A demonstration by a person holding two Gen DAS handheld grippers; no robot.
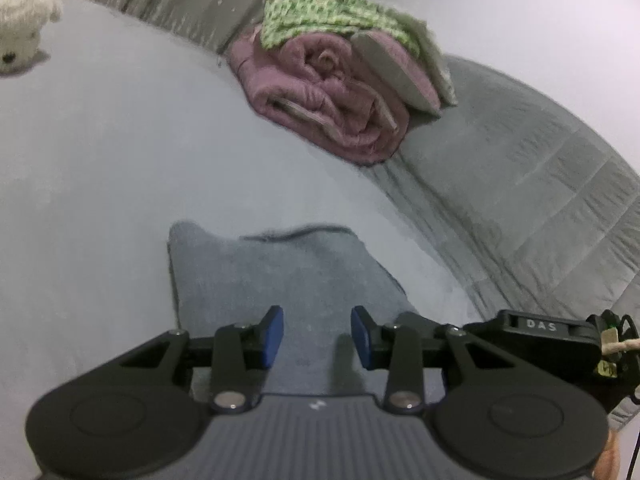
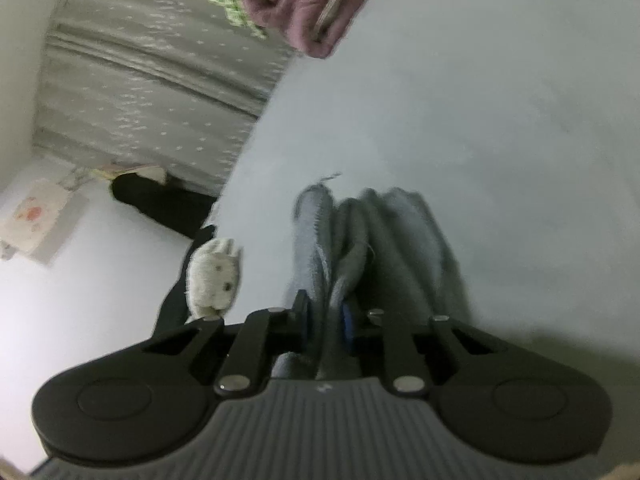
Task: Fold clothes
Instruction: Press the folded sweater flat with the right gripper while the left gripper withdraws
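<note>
I am pinching the bunched grey-blue garment [image 2: 360,248] in my right claw [image 2: 325,322], my left claw [image 1: 317,336] hovering wide and empty, so it is lying only part-folded on the bed [image 1: 100,160].

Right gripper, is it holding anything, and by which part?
Yes. The right gripper is shut on the grey garment, pinching a bunched fold at its near end. The left gripper is open, holding nothing.

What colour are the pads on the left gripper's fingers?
Blue, on black fingers. The pads of the left gripper show best in the left wrist view.
</note>
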